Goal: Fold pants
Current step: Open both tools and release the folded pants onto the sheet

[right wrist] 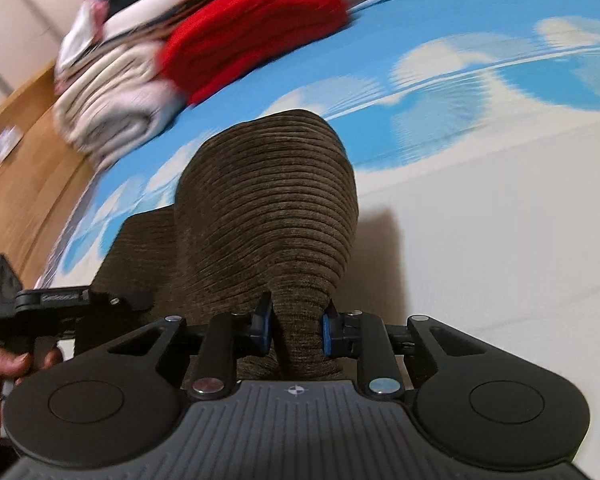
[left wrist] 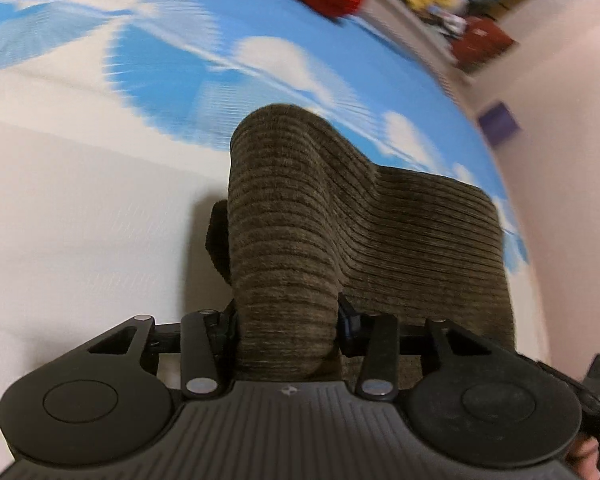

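Left gripper (left wrist: 286,328) and right gripper (right wrist: 296,330) jaws both clamped.

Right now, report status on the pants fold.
Left gripper and right gripper both clamped on brown pants. Pants lifted off bed. Nothing in the way.

Black gripper (right wrist: 296,330) body, blue-padded jaws, silver pivot screws (right wrist: 383,385).

Brown ribbed corduroy pants (left wrist: 300,216), bunched into raised folds between my jaws both sides, rest draped over blue-white cloud-print sheet.
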A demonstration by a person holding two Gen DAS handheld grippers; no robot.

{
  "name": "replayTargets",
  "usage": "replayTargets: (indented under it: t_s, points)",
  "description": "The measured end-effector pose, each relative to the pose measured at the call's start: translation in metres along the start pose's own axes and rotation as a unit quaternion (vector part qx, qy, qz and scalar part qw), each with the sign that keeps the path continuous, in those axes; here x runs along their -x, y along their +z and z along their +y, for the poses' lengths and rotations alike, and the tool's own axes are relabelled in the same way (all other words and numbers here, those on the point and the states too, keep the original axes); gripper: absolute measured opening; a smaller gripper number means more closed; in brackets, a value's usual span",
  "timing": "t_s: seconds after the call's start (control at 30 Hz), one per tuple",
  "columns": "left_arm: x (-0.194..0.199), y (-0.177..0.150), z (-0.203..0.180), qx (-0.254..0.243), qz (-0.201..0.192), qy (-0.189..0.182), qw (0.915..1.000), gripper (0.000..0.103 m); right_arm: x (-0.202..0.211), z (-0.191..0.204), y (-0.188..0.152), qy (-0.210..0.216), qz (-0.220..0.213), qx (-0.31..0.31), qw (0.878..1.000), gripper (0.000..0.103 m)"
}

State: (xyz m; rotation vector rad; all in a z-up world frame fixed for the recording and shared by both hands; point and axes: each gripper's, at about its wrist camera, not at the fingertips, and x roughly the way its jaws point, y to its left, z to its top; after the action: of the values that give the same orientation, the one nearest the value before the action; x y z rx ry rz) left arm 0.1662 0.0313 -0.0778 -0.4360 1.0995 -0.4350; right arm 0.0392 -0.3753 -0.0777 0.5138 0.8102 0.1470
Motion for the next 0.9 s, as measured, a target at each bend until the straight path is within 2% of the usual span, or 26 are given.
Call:
replayTargets:
  t_s: [0.03,0.07,0.1,0.13,0.2,0.23,0.3,0.33,0.37,0.43,0.5,0.53,0.57,0.6,0.63,0.67,0.7,0.77,0.83,0.9]
  points:
    - [-0.009,-0.001,-0.007,-0.011,0.008,0.001,0.9999,0.05,0.006,-0.01,0.001,-0.012,-0.012,-0.001,1.0,0.024]
    - [-0.018,-0.003,-0.011,-0.02,0.02,0.023,0.9993,0.051,0.008,-0.022,0.001,-0.03,-0.02,-0.001,0.999,0.025]
    - [-0.024,-0.007,-0.013,-0.028,0.029,0.05,0.998,0.066,0.008,-0.034,0.0,-0.055,-0.019,-0.006,0.998,0.029]
    - [-0.025,-0.008,-0.015,-0.027,0.028,0.068,0.9969,0.073,0.005,-0.045,0.0,-0.088,-0.01,-0.016,0.996,0.03]
    - [-0.019,-0.007,-0.018,-0.015,0.027,0.079,0.9964,0.068,0.004,-0.068,-0.004,-0.164,0.012,-0.032,0.986,0.028]
    - [-0.011,-0.006,-0.021,-0.019,0.019,0.089,0.9957,0.065,0.01,-0.074,-0.005,-0.178,0.002,-0.04,0.983,0.028]
    - [0.012,-0.003,-0.035,-0.051,-0.018,0.115,0.9919,0.062,0.025,-0.078,-0.003,-0.167,-0.02,-0.053,0.984,0.026]
    - [0.022,-0.004,-0.042,-0.071,-0.034,0.122,0.9894,0.06,0.032,-0.07,-0.001,-0.142,-0.036,-0.04,0.988,0.026]
    - [0.031,-0.008,-0.047,-0.087,-0.045,0.121,0.9879,0.059,0.039,-0.061,-0.001,-0.114,-0.051,-0.015,0.992,0.026]
    - [0.04,-0.012,-0.054,-0.105,-0.045,0.093,0.989,0.048,0.044,-0.036,-0.004,-0.05,-0.059,0.041,0.996,0.026]
    - [0.038,-0.022,-0.061,-0.137,-0.023,0.063,0.9883,0.046,0.035,-0.025,-0.013,0.029,-0.012,0.066,0.997,0.026]
    - [0.032,-0.029,-0.065,-0.164,-0.001,0.052,0.9852,0.045,0.026,-0.021,-0.02,0.038,0.022,0.078,0.996,0.026]
    - [0.021,-0.039,-0.069,-0.194,0.034,0.048,0.9792,0.044,0.012,-0.018,-0.029,0.028,0.066,0.098,0.993,0.026]
    - [0.005,-0.055,-0.071,-0.237,0.079,0.067,0.9661,0.044,-0.003,-0.017,-0.041,0.001,0.113,0.12,0.986,0.026]
    - [-0.005,-0.066,-0.071,-0.272,0.101,0.096,0.9522,0.044,-0.012,-0.017,-0.051,-0.013,0.13,0.144,0.981,0.026]
    - [-0.013,-0.078,-0.074,-0.306,0.115,0.12,0.9375,0.044,-0.012,-0.015,-0.053,-0.011,0.125,0.154,0.98,0.026]
    - [-0.014,-0.08,-0.076,-0.314,0.117,0.126,0.9338,0.044,-0.011,-0.012,-0.049,-0.005,0.129,0.152,0.98,0.025]
    - [-0.01,-0.074,-0.078,-0.297,0.12,0.123,0.9394,0.044,-0.007,-0.009,-0.039,-0.003,0.123,0.138,0.983,0.026]
    - [-0.007,-0.067,-0.079,-0.289,0.122,0.117,0.9422,0.044,0.003,-0.011,-0.026,-0.017,0.079,0.128,0.989,0.026]
    - [-0.005,-0.063,-0.084,-0.297,0.118,0.112,0.9408,0.044,0.007,-0.016,-0.006,-0.026,0.025,0.091,0.995,0.028]
